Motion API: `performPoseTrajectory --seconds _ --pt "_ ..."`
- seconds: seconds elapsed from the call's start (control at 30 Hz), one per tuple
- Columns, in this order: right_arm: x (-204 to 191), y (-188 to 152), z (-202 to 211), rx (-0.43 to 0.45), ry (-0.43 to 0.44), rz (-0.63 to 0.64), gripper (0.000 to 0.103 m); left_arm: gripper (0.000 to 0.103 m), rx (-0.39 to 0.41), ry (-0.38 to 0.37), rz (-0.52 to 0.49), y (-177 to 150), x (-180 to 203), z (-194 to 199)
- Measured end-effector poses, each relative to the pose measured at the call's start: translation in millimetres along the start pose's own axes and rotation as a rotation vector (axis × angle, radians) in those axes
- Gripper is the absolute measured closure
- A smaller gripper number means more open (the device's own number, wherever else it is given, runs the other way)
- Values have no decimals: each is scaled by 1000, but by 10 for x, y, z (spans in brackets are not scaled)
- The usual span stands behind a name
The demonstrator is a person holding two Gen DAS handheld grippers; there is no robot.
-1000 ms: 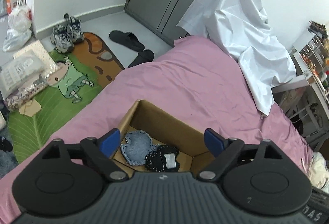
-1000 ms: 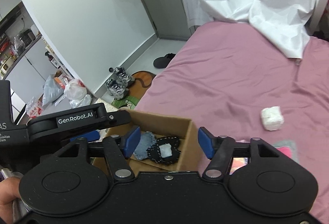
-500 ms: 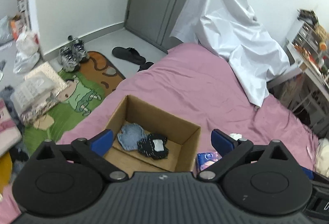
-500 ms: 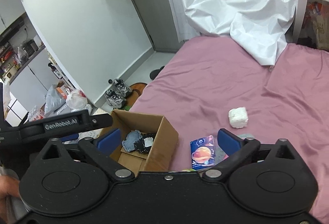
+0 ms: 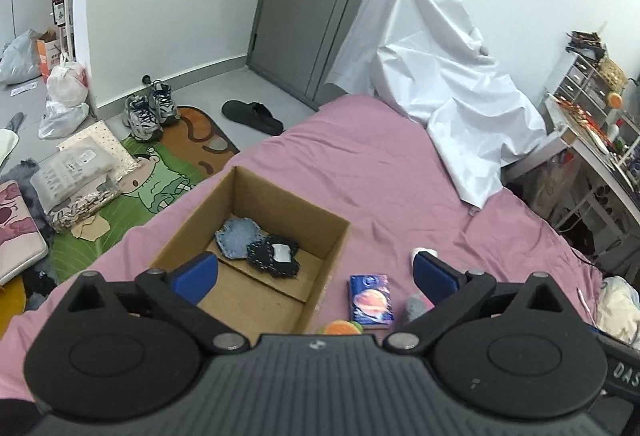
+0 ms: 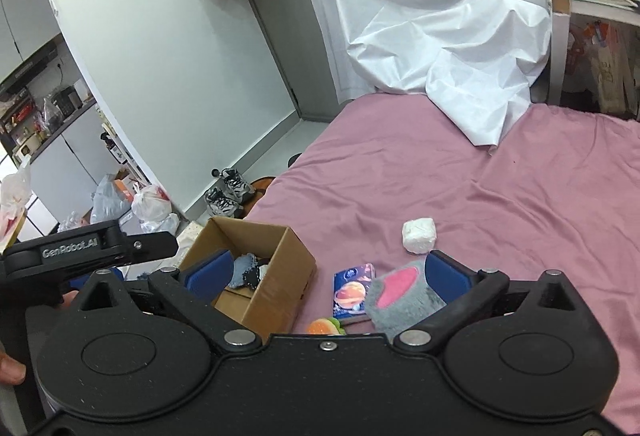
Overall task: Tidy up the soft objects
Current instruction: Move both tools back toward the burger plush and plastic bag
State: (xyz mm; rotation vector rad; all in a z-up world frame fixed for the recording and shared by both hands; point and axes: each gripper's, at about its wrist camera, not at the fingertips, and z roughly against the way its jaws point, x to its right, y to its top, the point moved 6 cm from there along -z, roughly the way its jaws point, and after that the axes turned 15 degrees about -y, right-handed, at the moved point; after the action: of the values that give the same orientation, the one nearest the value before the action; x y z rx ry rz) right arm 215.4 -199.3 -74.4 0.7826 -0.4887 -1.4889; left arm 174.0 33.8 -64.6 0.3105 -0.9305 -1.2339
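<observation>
Left tongs and right tongs gape; nothing held.

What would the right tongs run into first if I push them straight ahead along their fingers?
Most likely the grey and pink plush piece, which lies on the pink bedsheet just ahead of the open right tongs, with the planet-print packet beside it. Depth is uncertain.

"GenRobot.AI" on left gripper arm
</observation>
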Motion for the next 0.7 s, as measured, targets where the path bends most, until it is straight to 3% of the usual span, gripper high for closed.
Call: performPoseTrajectory --seconds 0.33,0.5,0.7 --pt "274 -39 155 6 -16 6 0 0 28 -33 -18 -170 318 161" --pt "346 -70 211 -23 -1 22 0 0 -16 -12 -44 -245 438 193" --pt "415 -50 326 5 17 45 0 0 -40 36 -88 -326 574 254"
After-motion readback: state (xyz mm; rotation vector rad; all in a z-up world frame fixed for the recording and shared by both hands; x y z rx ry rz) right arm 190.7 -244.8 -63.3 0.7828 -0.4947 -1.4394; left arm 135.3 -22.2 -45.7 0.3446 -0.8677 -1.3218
